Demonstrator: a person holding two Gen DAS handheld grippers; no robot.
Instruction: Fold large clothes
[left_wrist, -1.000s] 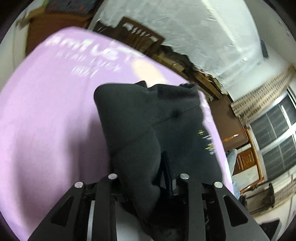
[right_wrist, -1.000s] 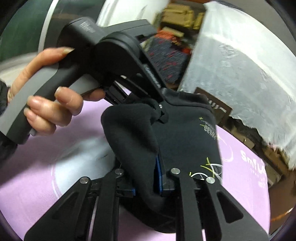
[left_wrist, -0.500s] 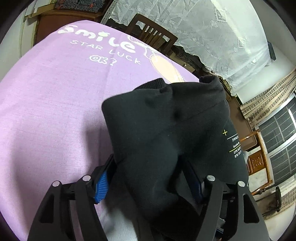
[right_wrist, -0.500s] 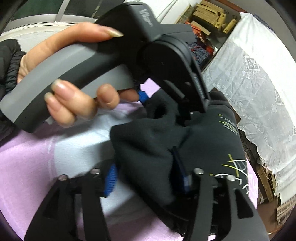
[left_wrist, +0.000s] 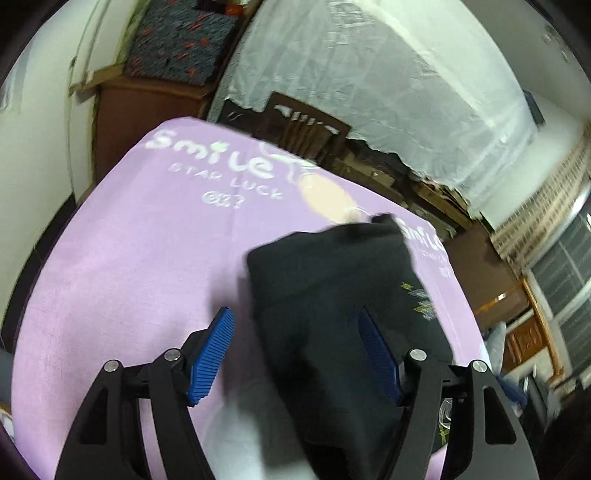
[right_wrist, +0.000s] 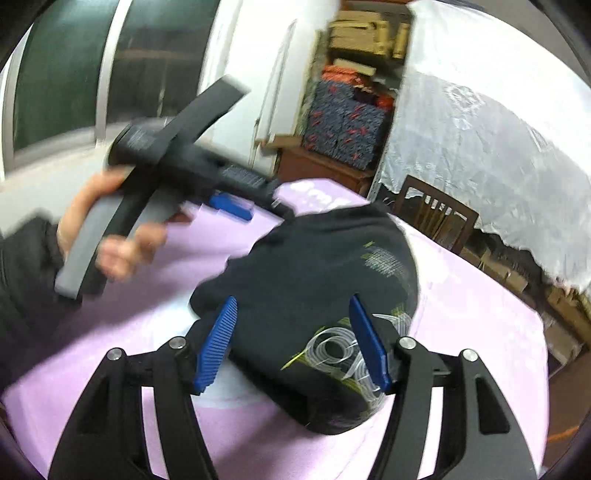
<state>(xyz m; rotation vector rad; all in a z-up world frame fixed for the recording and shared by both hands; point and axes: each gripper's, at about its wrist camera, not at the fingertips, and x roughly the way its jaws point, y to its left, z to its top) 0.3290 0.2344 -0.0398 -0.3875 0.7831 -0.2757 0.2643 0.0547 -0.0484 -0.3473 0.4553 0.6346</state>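
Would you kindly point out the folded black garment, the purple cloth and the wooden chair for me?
black garment (right_wrist: 303, 280): right wrist view, on the middle of its top face.
purple cloth (left_wrist: 129, 258): left wrist view, on a bare stretch left of the garment.
wooden chair (right_wrist: 436, 218): right wrist view, on its slatted back.

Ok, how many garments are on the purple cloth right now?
1. A folded black garment lies on the purple cloth, between the spread pads of the right gripper, untouched. Anything outside both wrist views could be hidden.
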